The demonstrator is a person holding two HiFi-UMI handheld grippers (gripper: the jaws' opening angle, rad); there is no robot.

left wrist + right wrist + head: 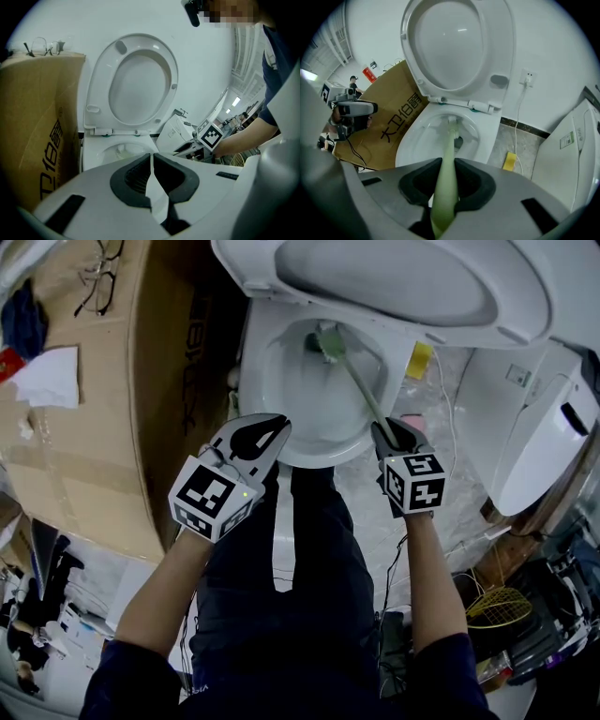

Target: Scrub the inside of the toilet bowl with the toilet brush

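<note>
One pale-green plastic toilet brush [451, 140], likely light and stiff, sits clenched at its handle in the right gripper [445, 180]; the left gripper [151, 176] is pressed closed, empty.

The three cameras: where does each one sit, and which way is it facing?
Head view: on the person's head, facing steeply down at the toilet bowl; forearms, legs, left gripper, right gripper show.
Left gripper view: on that gripper, along shut jaws toward the raised seat; right forearm shows.
Right gripper view: along jaws shut on the toilet brush, into the bowl.
Shared: all three show bowl and cardboard box.
</note>
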